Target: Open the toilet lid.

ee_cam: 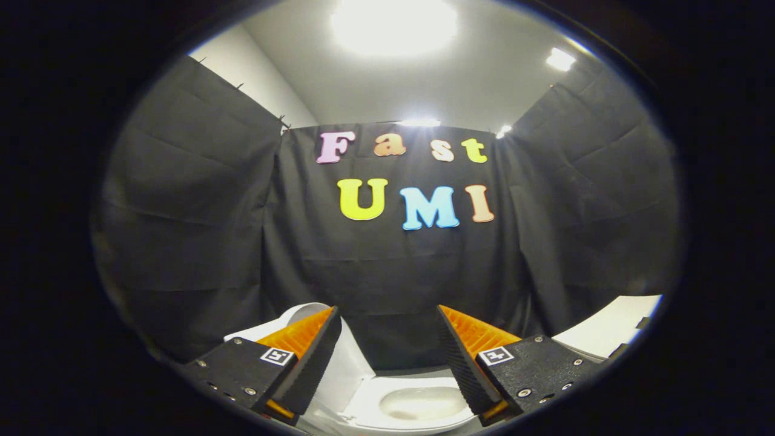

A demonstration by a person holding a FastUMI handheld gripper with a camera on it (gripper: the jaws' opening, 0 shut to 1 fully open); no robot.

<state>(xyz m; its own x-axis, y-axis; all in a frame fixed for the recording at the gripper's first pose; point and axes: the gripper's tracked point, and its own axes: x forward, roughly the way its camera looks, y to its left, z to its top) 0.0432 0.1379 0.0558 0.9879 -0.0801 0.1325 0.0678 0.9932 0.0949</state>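
Item one, leftmost: the toilet lid (348, 363), a white hard-plastic panel that already stands raised and leaning back toward the black cloth wall (200, 200), partly hidden behind my left finger (303, 357); its rounded top edge peeks out above that finger. Item two, below and between the fingers: the toilet bowl (418, 404), white and glossy, rim uncovered and basin showing, so I judge the opening to be done or very nearly so. Item three: my tongs (387, 348), spread wide with a clear gap, nothing held, neither finger touching the lid as far as I can tell. Item four, to the right beyond my right finger (466, 357): a white flat surface (611, 327), perhaps a cistern top or a desk edge; I cannot tell which. Overhead, bright ceiling lights (393, 24). Handling notes for the lid: I judge it light, rigid and hinged at the rear of the bowl, with a smooth, slippery finish that gives little purchase to a pinch on its flat face. The best hold is the free front edge, fingers either side of the thin rim, or one finger hooked beneath it to push upward. It should swing easily on its hinge but could drop and slam if released short of its resting lean, and thin plastic may crack under a hard clamp, so light pressure suits it. In its present tilt it looks able to rest on its own.
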